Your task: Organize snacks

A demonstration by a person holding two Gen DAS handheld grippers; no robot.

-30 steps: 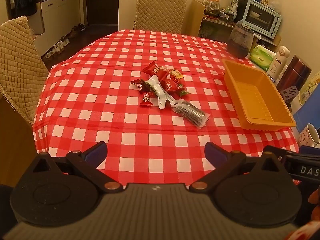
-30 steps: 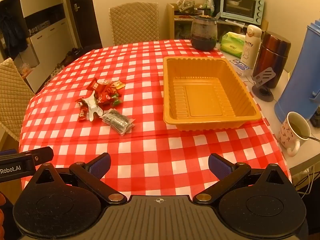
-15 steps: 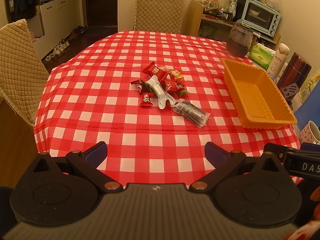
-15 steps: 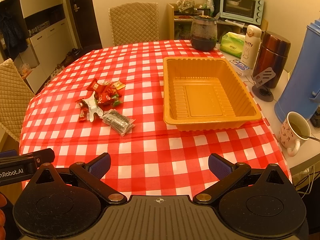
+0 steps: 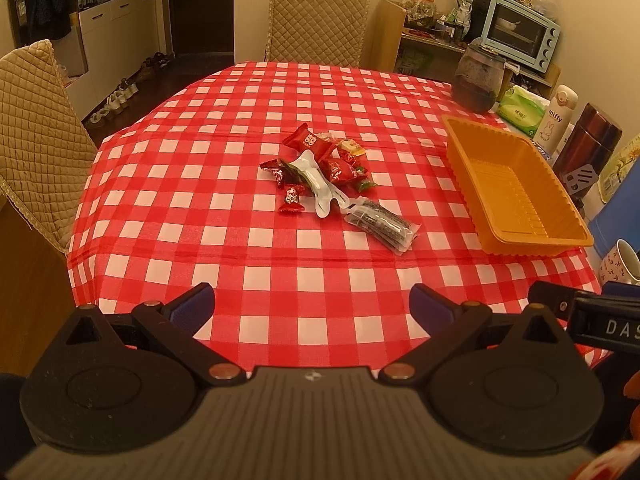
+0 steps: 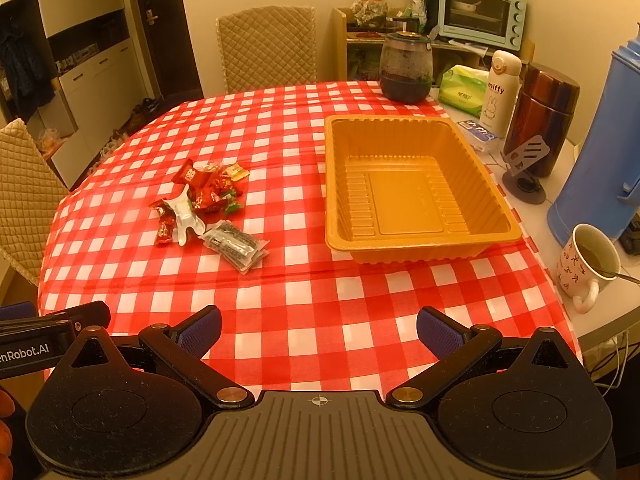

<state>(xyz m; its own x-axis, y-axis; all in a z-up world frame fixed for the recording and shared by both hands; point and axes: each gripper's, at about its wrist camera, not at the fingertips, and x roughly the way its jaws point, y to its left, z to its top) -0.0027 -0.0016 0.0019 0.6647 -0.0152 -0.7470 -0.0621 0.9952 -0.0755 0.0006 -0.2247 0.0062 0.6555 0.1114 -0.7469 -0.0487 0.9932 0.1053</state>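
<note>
Both jaws stand apart; the snacks [image 5: 328, 176] ahead look light, crinkly and slippery, so pinch each wrapper's crimped end

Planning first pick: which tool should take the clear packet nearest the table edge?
Left, probably. The clear packet lies nearly straight ahead of the open left tool. From the open right tool, it sits off to the left, while the empty orange tray faces it; right suits drop-offs.
</note>
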